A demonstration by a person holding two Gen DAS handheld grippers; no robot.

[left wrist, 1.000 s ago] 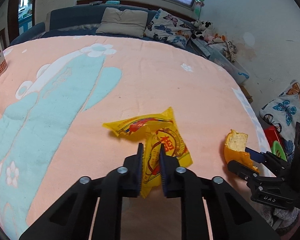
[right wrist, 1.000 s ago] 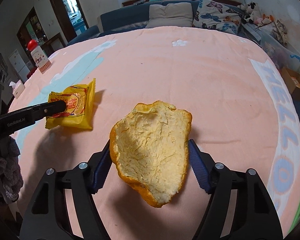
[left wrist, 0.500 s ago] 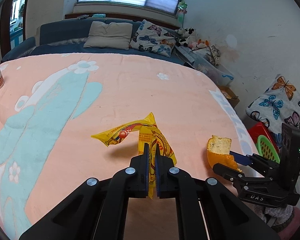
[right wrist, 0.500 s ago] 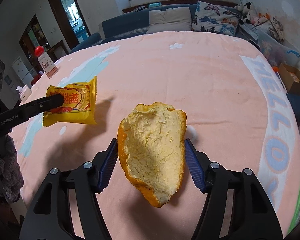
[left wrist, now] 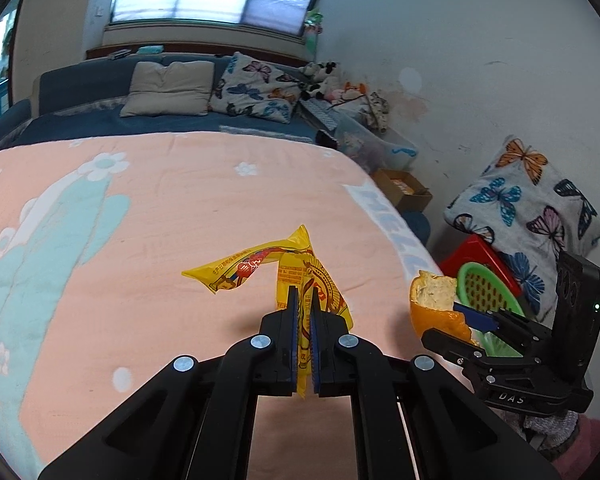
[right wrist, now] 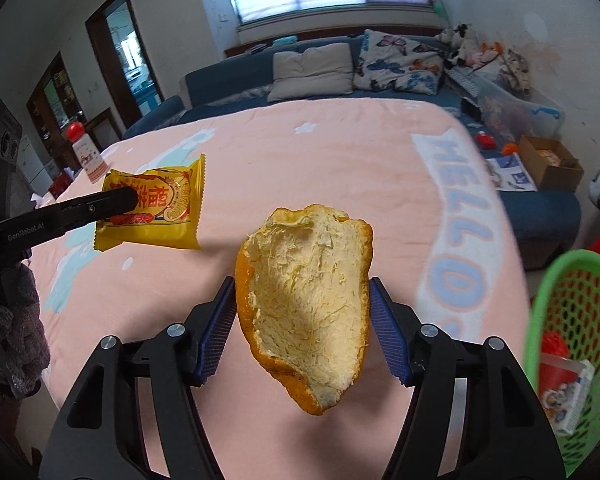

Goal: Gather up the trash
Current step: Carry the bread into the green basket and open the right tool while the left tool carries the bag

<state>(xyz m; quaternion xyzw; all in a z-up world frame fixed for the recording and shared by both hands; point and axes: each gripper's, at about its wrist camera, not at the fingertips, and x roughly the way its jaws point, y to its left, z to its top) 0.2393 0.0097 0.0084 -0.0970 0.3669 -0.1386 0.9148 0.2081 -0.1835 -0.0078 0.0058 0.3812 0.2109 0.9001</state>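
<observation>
Both pieces of trash are off the bed and in the air. The left gripper is pinched tight on the yellow wrapper, low in the centre of the left wrist view; it grips one edge, so the rest of the packet flops out and up to the left, which suits something light and limp that needs no support. From the right wrist view the same wrapper hangs at the left of the frame with a black finger across its printed face. The right gripper is clamped on the peel, a big curved piece of orange rind filling the centre of that frame, pith side toward the camera. Its jaws stand fairly wide because they press on the two outer edges of the shell, and the rind looks stiff enough to bridge them without folding. In the left wrist view the peel sits at the lower right, just in front of the green basket. That basket also fills the right edge of the right wrist view, below the bed's side, and already holds a carton and something red, so it is probably the bin. The likely next step is to carry both loads over its rim; the peel is nearer.
</observation>
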